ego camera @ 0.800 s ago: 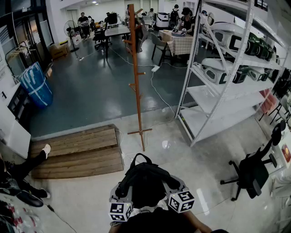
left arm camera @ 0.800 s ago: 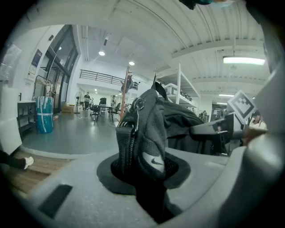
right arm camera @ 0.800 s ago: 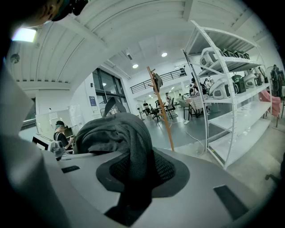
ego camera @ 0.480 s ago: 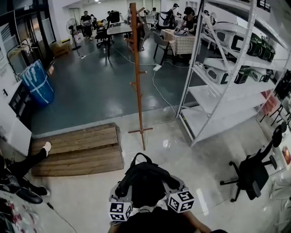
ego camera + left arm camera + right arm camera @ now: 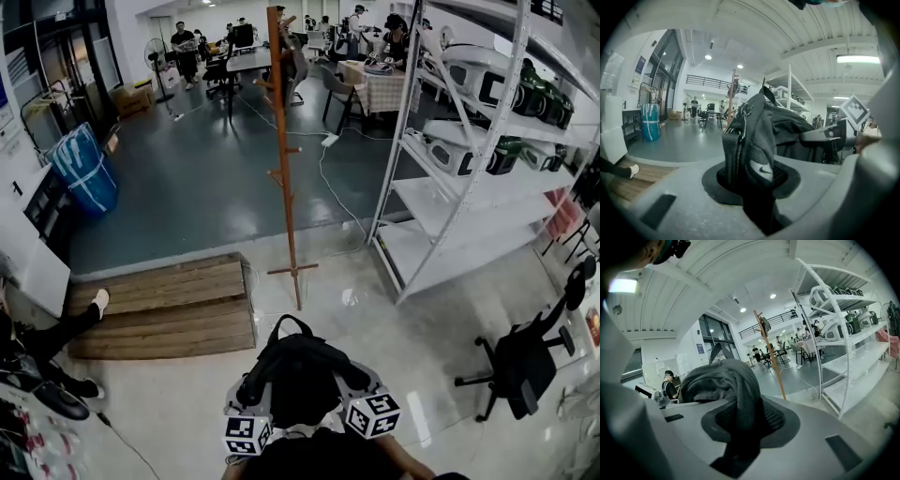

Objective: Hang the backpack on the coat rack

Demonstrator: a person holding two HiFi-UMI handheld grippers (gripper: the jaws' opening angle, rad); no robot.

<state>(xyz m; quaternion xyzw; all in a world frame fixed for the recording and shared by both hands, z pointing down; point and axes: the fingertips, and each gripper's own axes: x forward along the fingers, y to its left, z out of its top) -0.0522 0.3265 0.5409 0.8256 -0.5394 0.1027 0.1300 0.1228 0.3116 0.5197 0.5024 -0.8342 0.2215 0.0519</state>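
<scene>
Coat rack [image 5: 284,169] has drifted a hair right in view — left gripper [image 5: 757,187] and right gripper [image 5: 740,427] both clamped on the backpack [image 5: 298,370]

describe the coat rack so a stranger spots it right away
Find the white shelving unit on the head view's right. Between it and the wooden pallet stands the coat rack. It is the only tall, thin reddish-brown pole with short pegs.

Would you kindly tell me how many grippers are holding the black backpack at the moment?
2. The left gripper is clamped on the black fabric backpack's left side, the right gripper on its right side; both sit low in the head view.
</scene>
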